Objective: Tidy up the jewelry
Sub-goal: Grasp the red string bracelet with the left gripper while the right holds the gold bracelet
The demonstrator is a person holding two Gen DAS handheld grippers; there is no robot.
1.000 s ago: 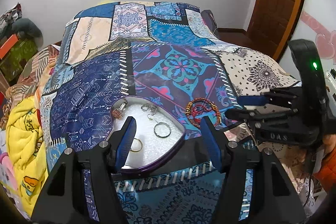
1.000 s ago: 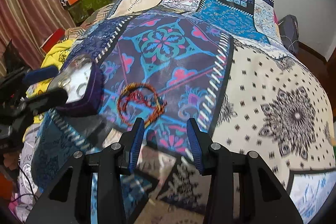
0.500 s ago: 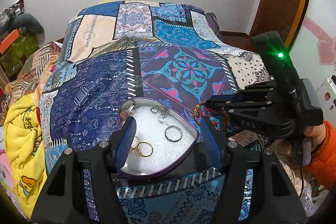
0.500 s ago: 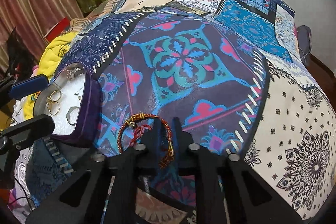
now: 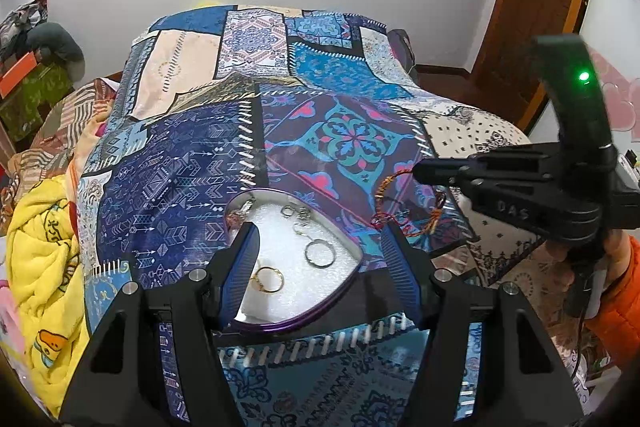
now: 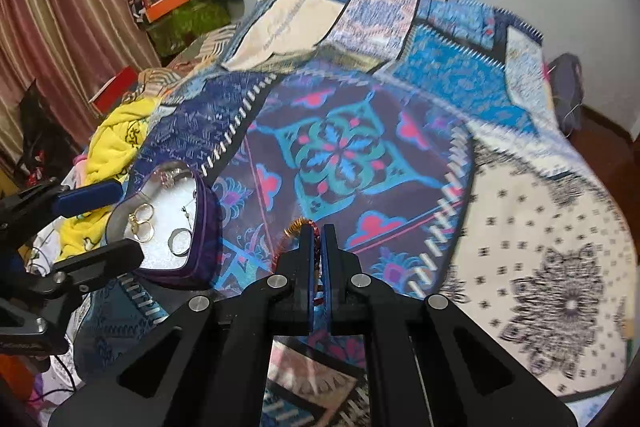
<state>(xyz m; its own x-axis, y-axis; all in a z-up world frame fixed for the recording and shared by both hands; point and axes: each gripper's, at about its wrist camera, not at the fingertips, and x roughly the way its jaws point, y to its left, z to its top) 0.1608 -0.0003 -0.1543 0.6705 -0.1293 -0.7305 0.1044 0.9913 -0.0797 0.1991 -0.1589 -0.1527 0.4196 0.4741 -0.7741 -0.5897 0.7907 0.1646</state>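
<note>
A purple heart-shaped jewelry box [image 5: 344,291] with a white foam floor sits on the patterned bedspread; it also shows in the right wrist view [image 6: 204,227]. Several rings lie in it, among them a silver ring [image 5: 319,254] and gold rings [image 5: 269,279]. My left gripper [image 5: 320,259] is open, its fingers on either side of the box. My right gripper [image 6: 318,231] is shut on a red and orange braided bracelet [image 6: 298,227] and holds it lifted off the bedspread, just right of the box. The bracelet [image 5: 404,207] hangs from the right gripper [image 5: 424,169] in the left wrist view.
A yellow blanket [image 5: 36,267] is bunched at the bed's left side. Boxes and clothes [image 6: 180,3] are piled by the curtain at the far left. A wooden door [image 5: 536,7] stands at the far right. A hand in an orange sleeve [image 5: 616,287] holds the right gripper.
My right gripper has closed on the bracelet and lifted it off the bedspread. The left gripper stays open around the box.
</note>
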